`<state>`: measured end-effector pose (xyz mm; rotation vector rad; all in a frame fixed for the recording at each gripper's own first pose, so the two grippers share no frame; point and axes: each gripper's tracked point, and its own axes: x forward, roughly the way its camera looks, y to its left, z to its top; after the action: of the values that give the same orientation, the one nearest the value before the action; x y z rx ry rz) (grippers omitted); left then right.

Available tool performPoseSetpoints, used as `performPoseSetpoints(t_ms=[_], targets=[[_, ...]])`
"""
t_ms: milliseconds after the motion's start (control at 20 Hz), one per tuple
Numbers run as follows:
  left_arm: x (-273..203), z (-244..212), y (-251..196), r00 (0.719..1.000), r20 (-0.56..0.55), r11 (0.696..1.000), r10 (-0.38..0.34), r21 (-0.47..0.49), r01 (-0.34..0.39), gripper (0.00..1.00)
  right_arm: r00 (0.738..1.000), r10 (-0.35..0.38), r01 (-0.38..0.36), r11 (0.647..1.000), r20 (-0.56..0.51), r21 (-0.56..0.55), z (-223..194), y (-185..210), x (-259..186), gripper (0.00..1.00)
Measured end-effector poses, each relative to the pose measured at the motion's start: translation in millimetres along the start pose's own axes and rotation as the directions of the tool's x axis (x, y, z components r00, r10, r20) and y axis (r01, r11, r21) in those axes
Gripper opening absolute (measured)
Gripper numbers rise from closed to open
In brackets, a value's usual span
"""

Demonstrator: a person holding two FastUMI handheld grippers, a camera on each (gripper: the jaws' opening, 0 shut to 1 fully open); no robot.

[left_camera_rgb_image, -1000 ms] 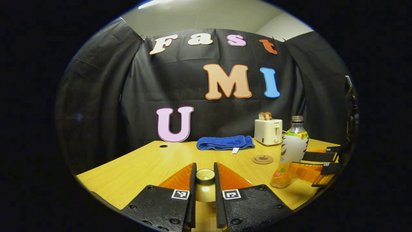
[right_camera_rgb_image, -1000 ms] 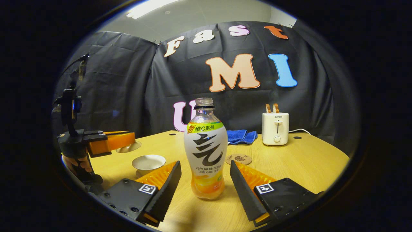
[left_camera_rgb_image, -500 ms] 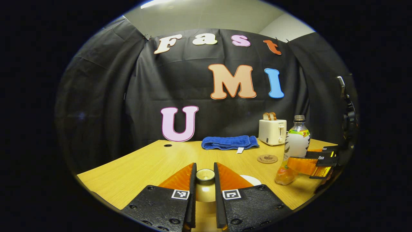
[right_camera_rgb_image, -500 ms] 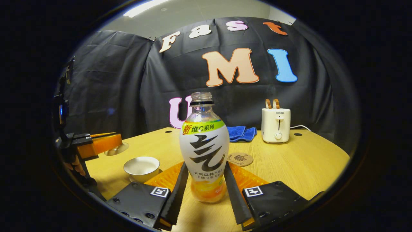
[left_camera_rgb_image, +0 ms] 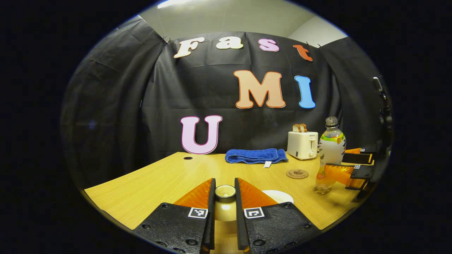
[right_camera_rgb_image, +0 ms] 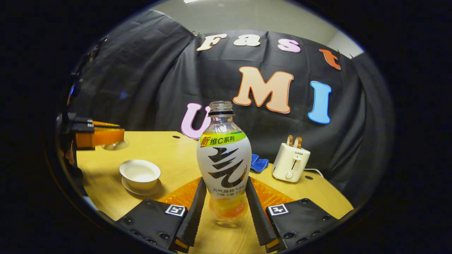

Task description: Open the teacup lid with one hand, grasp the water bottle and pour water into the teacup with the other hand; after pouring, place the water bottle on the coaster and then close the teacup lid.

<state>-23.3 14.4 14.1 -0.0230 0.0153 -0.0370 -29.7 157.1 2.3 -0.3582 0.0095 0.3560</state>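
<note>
In the left gripper view my left gripper (left_camera_rgb_image: 224, 183) is shut on the knob of the pale teacup lid (left_camera_rgb_image: 225, 193), held above the table. The open white teacup (right_camera_rgb_image: 140, 174) sits on its saucer at the left of the right gripper view; its rim (left_camera_rgb_image: 279, 195) peeks out behind my finger. My right gripper (right_camera_rgb_image: 226, 180) is shut on the uncapped water bottle (right_camera_rgb_image: 224, 165), low on its body, and the bottle appears just off the table. Farther off, that bottle (left_camera_rgb_image: 330, 150) stands beside the round coaster (left_camera_rgb_image: 297, 173). The left gripper (right_camera_rgb_image: 118, 135) holds the lid (right_camera_rgb_image: 114, 144) left of the cup.
A folded blue towel (left_camera_rgb_image: 256, 155) lies at the back of the wooden table (left_camera_rgb_image: 159, 180). A white toaster (left_camera_rgb_image: 302, 145) with bread stands right of it, close behind the coaster. A hand (right_camera_rgb_image: 69, 155) grips the left gripper's handle.
The right gripper's fingers closed on the bottle, then rose and tilted with it. The left gripper kept the lid held up, shifting slightly left.
</note>
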Motion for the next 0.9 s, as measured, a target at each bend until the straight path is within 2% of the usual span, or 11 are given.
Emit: performPoseSetpoints(t_ms=[150,200,350,600,650,750,900], targets=[[-2,-2,6,1.0,-0.001,1.0,0.009,0.001,-0.009,0.22,1.0,-0.002,0.002,0.987,0.006,-0.158,-4,9,-2,0.71],[-3,-2,9,1.0,0.0,1.0,0.011,0.004,-0.011,0.22,1.0,-0.003,0.004,0.976,0.007,-0.219,-5,12,-2,0.69],[-5,-4,18,1.0,0.003,1.0,0.021,0.015,-0.022,0.22,1.0,-0.009,0.015,0.916,0.017,-0.402,-8,21,-4,0.7],[-9,-7,36,0.999,0.008,0.999,0.043,0.021,-0.043,0.22,1.0,0.012,-0.008,0.852,0.003,-0.524,-19,38,2,0.7],[-11,-8,39,0.999,0.006,0.999,0.046,0.018,-0.046,0.22,1.0,0.009,-0.005,0.828,0.005,-0.561,-19,40,4,0.7],[-10,-10,44,0.999,0.003,0.999,0.053,0.003,-0.053,0.22,1.0,-0.004,0.012,0.759,0.014,-0.651,-20,39,6,0.69],[-11,-13,52,0.998,0.0,0.998,0.064,-0.001,-0.064,0.22,1.0,0.014,0.001,0.673,0.014,-0.74,-24,48,10,0.69]])
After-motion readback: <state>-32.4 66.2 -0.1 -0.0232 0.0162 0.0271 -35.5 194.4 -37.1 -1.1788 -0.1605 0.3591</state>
